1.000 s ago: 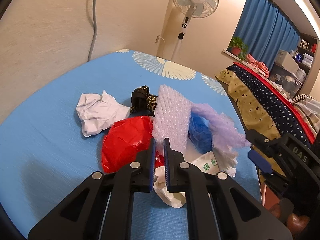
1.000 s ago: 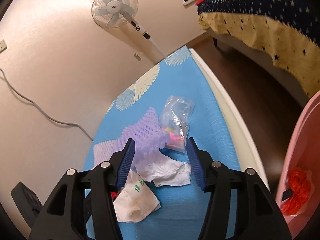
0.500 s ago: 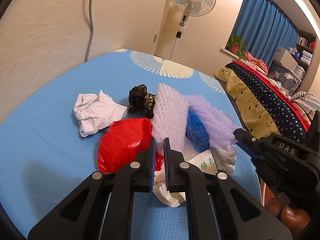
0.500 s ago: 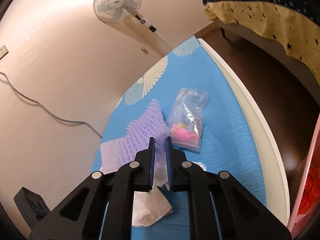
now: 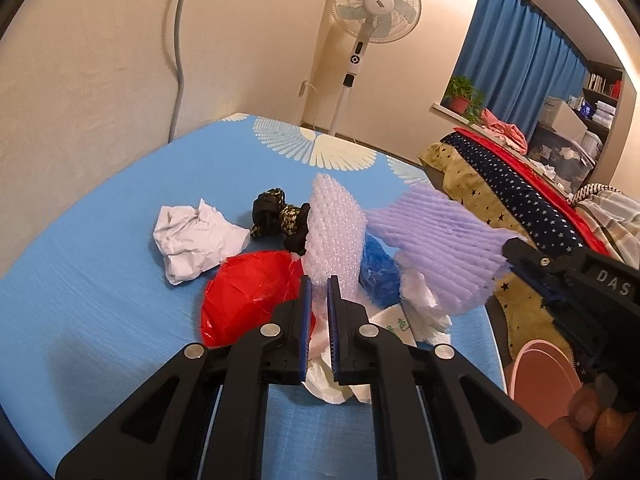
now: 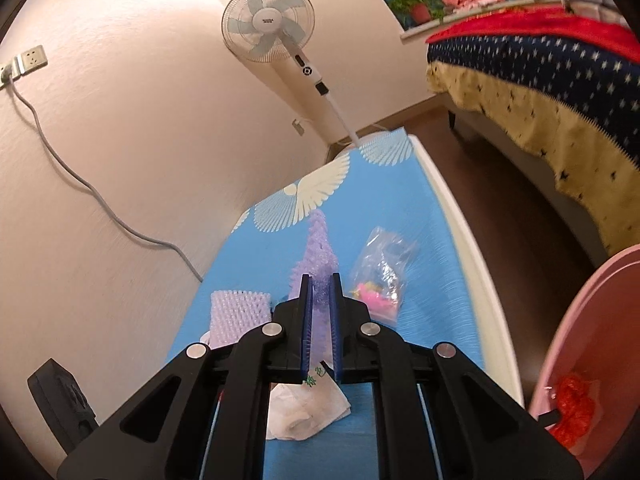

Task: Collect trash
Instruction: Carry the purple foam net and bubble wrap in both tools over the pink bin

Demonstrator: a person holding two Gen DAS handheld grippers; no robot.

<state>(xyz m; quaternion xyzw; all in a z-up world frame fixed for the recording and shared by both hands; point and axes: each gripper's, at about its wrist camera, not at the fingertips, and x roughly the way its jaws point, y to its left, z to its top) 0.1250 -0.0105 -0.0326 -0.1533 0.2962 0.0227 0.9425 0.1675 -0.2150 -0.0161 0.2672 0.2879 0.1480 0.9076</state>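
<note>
Lilac foam net is pinched in the right gripper, lifted above the blue table at 3 o'clock of the trash pile. Bubble wrap is pinched in the left gripper, standing upright at 12 o'clock.

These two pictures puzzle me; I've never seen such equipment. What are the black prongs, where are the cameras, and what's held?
There is no robot: a person holds one hand tool in each hand, each with a camera looking along its jaws. In the left view, the left gripper is shut on a sheet of bubble wrap. In the right view, the right gripper, whose jaws have just been closing, is shut on purple foam netting, lifted off the blue cloth. On the cloth lie a red bag, crumpled white paper and a clear packet. A pink bin stands at the right.
</note>
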